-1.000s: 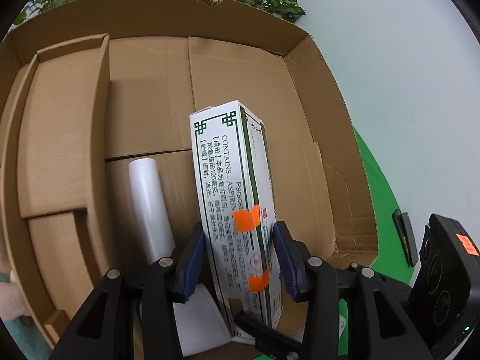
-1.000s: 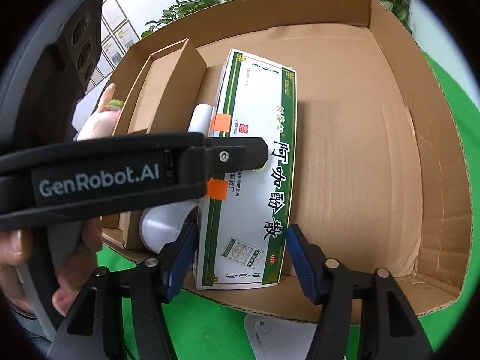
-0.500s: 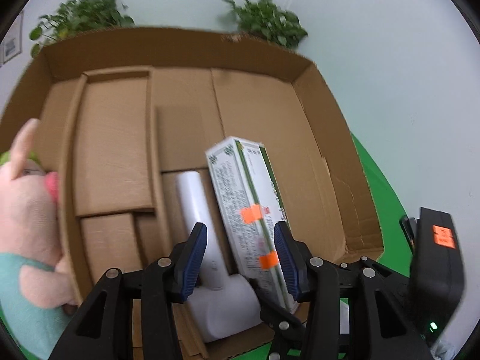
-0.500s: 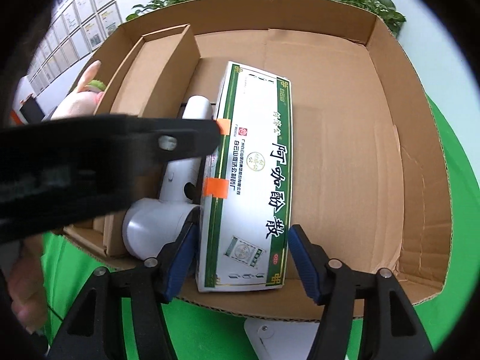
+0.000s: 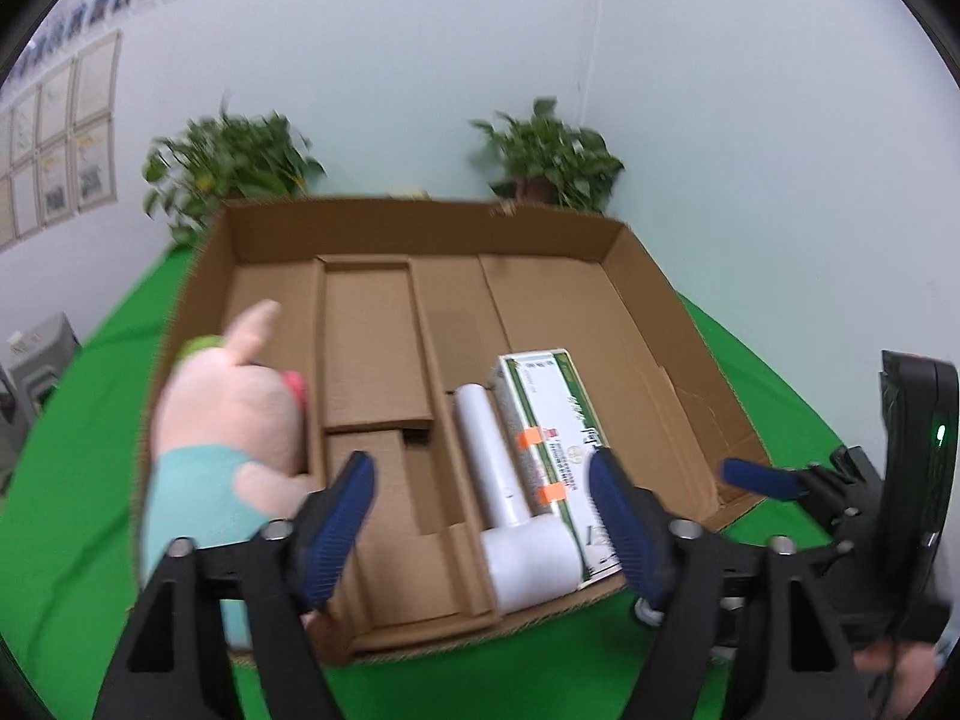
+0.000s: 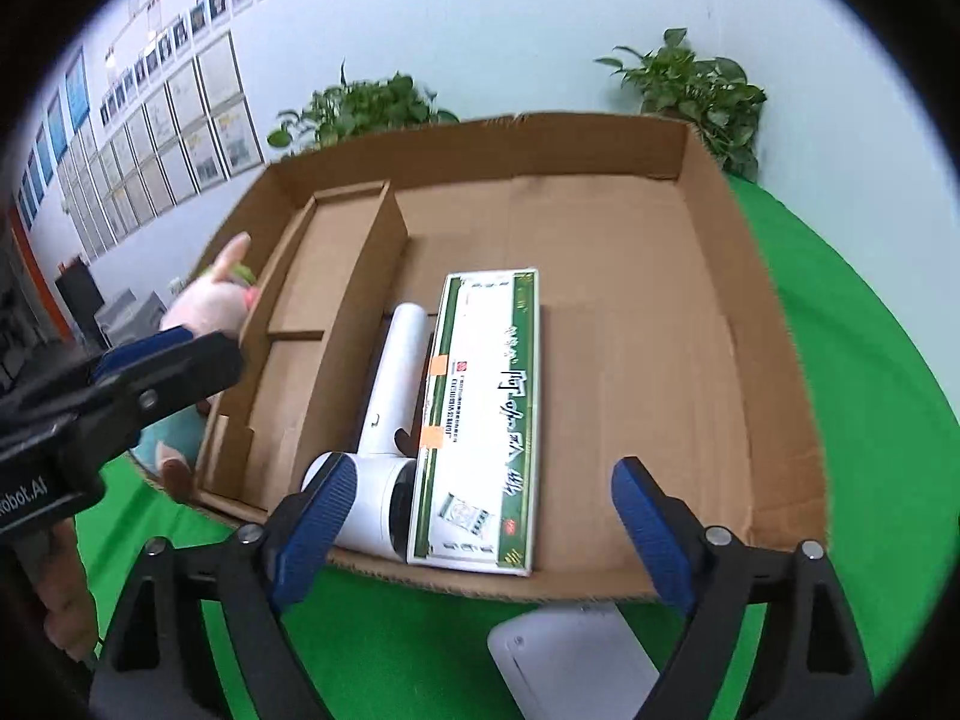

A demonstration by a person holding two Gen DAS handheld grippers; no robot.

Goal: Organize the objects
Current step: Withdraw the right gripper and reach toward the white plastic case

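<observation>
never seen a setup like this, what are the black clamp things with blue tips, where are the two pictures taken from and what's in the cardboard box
No robot here: a person holds a hand-operated clamp in each hand, each with a wide-angle camera looking forward along its two blue-padded fingers. One picture comes from the left gripper, the other from the right gripper; each view also catches part of the other gripper at its edge.

On the green cloth sits an open cardboard box with a cardboard divider insert on one side. Inside lie a green and white medicine carton and, close beside it, a white handheld appliance. A pink plush toy leans at the box's outer wall.

Both grippers' jaws have just been opening; they are open and hold nothing.
</observation>
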